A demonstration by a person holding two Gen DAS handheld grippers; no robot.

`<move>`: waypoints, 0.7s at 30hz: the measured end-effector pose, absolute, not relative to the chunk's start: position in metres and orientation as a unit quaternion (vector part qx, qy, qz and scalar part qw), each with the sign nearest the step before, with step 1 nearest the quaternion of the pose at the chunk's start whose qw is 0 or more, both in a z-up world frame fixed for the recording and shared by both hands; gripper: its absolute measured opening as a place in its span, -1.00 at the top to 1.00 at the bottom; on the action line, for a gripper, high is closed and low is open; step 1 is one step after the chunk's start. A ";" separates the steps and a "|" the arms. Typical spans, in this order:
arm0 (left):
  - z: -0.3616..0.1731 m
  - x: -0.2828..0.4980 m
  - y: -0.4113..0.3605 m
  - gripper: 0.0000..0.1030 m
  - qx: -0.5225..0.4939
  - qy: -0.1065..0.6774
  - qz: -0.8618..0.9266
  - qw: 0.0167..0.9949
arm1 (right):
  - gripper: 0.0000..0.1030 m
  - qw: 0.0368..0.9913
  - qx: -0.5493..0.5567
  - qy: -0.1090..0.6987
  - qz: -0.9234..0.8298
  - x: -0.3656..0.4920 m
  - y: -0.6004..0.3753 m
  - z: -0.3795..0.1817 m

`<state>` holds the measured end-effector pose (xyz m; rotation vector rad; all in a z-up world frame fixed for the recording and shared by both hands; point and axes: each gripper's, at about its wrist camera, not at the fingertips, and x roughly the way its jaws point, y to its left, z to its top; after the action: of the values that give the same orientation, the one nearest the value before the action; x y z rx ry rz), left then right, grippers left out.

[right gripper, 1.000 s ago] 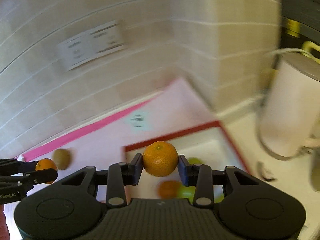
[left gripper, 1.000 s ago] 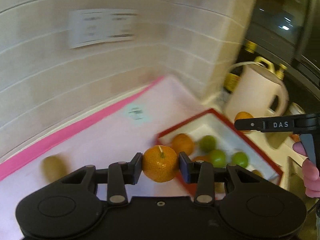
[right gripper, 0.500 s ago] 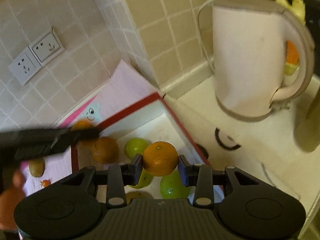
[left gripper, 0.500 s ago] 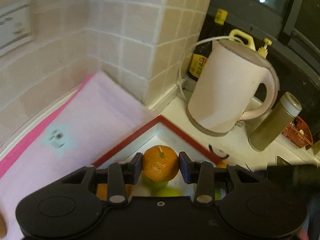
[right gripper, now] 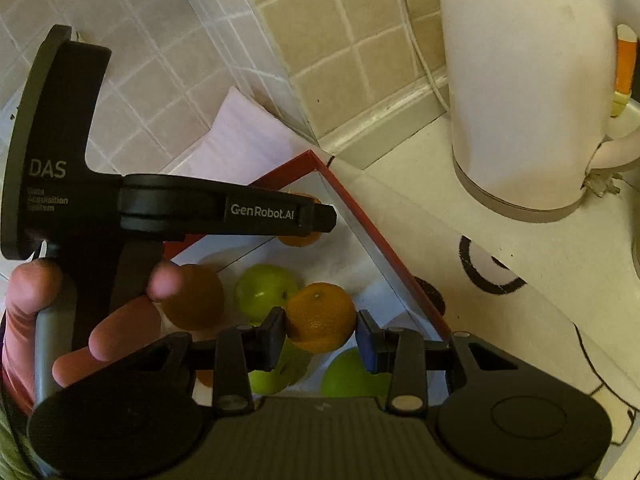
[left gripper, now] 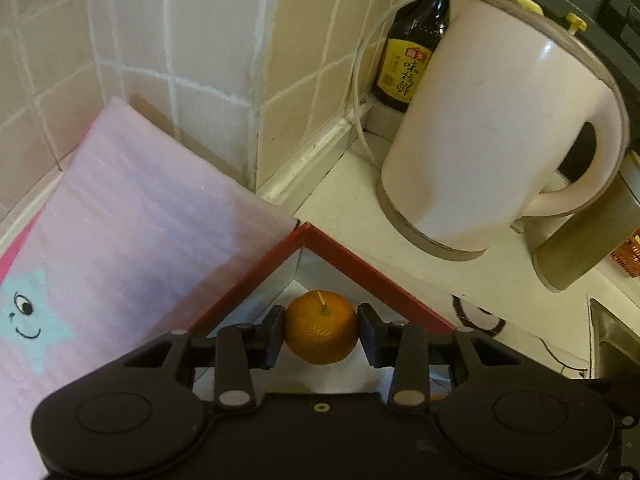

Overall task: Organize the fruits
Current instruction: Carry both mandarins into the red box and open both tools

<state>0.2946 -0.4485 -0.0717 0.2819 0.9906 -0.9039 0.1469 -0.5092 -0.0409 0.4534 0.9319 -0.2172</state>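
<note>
While both wrist views look steeply down into a tiled kitchen corner, each tool is clenched on its own small round orange fruit. The left tool (left gripper: pixel 321 334) grips an orange mandarin with a pale stem stub (left gripper: pixel 321 332) between its black pads, held over the far corner of a shallow white box with a red rim (left gripper: pixel 352 266). The right tool (right gripper: pixel 321 336) grips a second orange mandarin (right gripper: pixel 320 317) above the same red-rimmed box (right gripper: pixel 384 248), just over the fruit already lying inside: round green fruits (right gripper: pixel 265 291) and more orange ones (right gripper: pixel 196 298) on the white floor of the box.

In the right wrist view the left tool (right gripper: pixel 316 216) reaches in from the left side, black with white lettering, held by a person's hand (right gripper: pixel 100 320) whose fingers wrap its grey handle.

A pale desk top (left gripper: pixel 352 204) carries the box, partly covered by a white mat with black line drawings (right gripper: pixel 540 280). A pink padded mat with a blue smiling star (left gripper: pixel 132 240) lies beside the box, running up to the wall. Beige square wall tiles with white grout (left gripper: pixel 200 40) form the corner. A pale pink electric kettle (left gripper: pixel 496 132) stands on the desk near the box, with a white cord (left gripper: pixel 360 80) looping behind it, and a dark sauce bottle with a yellow label (left gripper: pixel 412 48) stands behind the kettle against the wall. The lighting is dim and warm.
</note>
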 end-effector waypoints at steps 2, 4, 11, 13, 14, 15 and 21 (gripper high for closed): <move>-0.075 0.298 -0.449 0.08 0.128 0.461 -0.416 0.773 | 0.22 0.860 0.215 0.451 -0.104 0.151 -0.510 -0.047; -0.074 0.298 -0.450 0.08 0.130 0.458 -0.423 0.771 | 0.22 0.861 0.214 0.450 -0.096 0.154 -0.508 -0.049; -0.079 0.294 -0.453 0.08 0.134 0.468 -0.425 0.763 | 0.22 0.862 0.195 0.455 -0.104 0.158 -0.503 -0.051; -0.083 0.295 -0.453 0.08 0.136 0.474 -0.421 0.761 | 0.22 0.863 0.191 0.456 -0.106 0.157 -0.503 -0.050; -0.084 0.295 -0.453 0.08 0.135 0.476 -0.419 0.761 | 0.22 0.863 0.189 0.457 -0.107 0.158 -0.502 -0.050; -0.086 0.296 -0.453 0.08 0.134 0.479 -0.415 0.761 | 0.22 0.863 0.187 0.458 -0.108 0.158 -0.502 -0.050; -0.084 0.296 -0.449 -0.03 0.129 0.483 -0.412 0.762 | 0.20 0.860 0.186 0.462 -0.111 0.159 -0.503 -0.048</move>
<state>0.2964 -0.4492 -0.0837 0.2796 1.0511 -0.8968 0.1594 -0.5028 -0.0476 0.3899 0.9706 -0.2339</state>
